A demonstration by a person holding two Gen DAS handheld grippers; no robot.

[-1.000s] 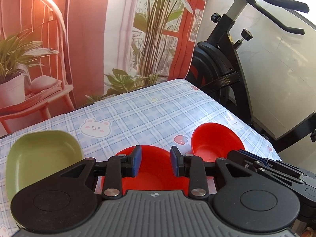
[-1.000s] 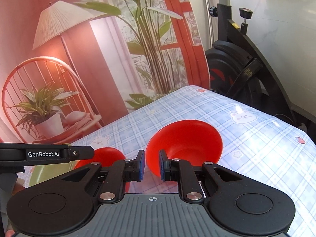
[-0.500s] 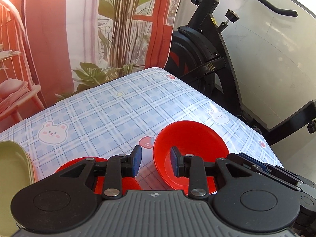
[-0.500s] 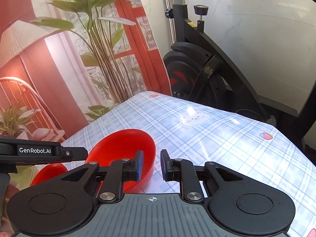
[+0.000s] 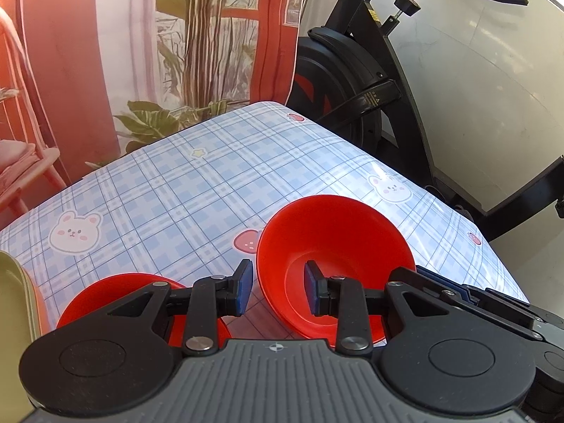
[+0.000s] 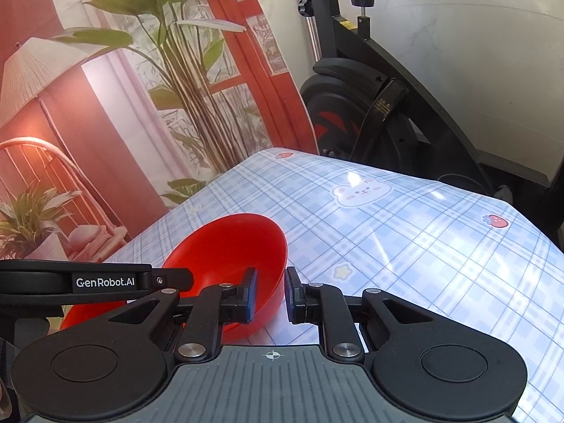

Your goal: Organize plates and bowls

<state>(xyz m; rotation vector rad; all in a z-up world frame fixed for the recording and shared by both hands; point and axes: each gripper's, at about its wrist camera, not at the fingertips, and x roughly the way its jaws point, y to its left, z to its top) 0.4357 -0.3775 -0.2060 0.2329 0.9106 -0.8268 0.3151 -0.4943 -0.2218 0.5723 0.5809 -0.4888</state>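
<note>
A large red bowl (image 5: 335, 246) stands on the checked tablecloth; it also shows in the right wrist view (image 6: 229, 250). My left gripper (image 5: 276, 289) is open with the bowl's near-left rim between its fingers. My right gripper (image 6: 269, 294) is open with the bowl's right rim between its fingers. A second red bowl (image 5: 116, 292) lies at the lower left, partly hidden by my left gripper. A green plate (image 5: 12, 303) shows at the left edge.
The table (image 5: 211, 176) carries a blue plaid cloth with bear prints. A black exercise bike (image 5: 352, 70) stands just beyond the far right edge. A printed backdrop (image 6: 105, 105) hangs behind the table.
Both grippers swung right. The large red bowl came closer, and each gripper now straddles its rim. The right gripper has opened a little wider. The green plate slid to the left edge.
</note>
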